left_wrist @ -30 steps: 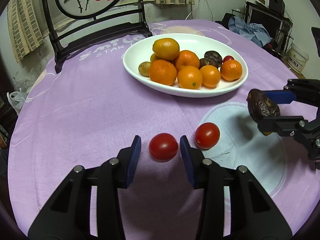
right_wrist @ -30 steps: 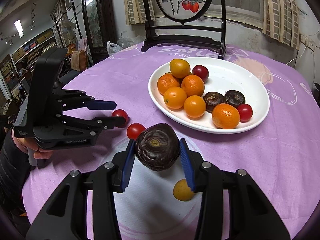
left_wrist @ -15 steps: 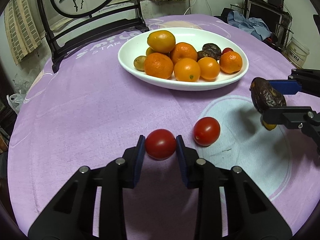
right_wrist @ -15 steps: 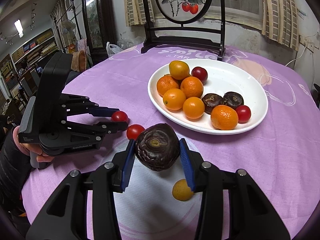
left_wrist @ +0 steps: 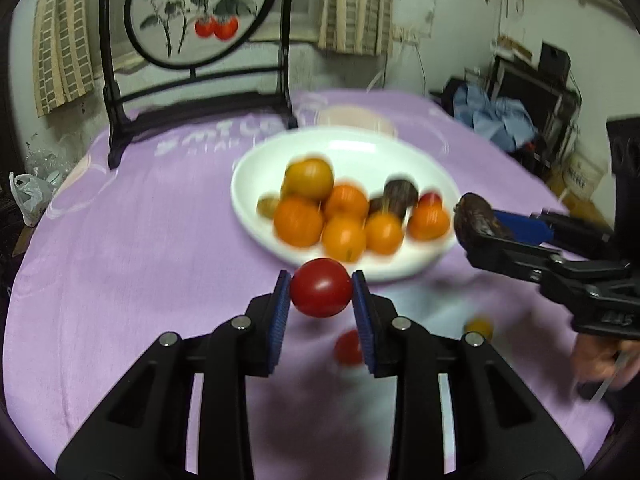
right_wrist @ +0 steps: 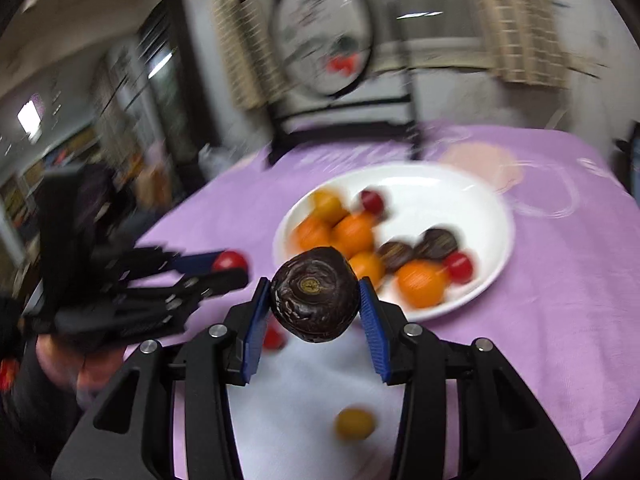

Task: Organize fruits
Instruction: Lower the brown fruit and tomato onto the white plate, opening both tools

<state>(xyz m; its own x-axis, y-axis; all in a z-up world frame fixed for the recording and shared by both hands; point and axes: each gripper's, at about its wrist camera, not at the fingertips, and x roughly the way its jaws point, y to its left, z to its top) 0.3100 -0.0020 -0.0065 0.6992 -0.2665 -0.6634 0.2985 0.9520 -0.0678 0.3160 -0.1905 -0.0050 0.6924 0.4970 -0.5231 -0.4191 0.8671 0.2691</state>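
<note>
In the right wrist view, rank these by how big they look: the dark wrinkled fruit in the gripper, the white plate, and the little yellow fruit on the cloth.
1. White plate
2. Dark wrinkled fruit, though it sits nearest the camera, which inflates it
3. Small yellow fruit

Both my views are lit by dim, warm indoor light, and a ceiling lamp (right_wrist: 29, 115) smears into a streak at the far left. Motion blur softens the plate (left_wrist: 256, 216) and its fruit, worse on the right wrist view, where the background streaks. Only my claws stay sharp. Fisheye bends the edges, with black corners. White glare washes the tabletop (right_wrist: 304, 392) below.
</note>
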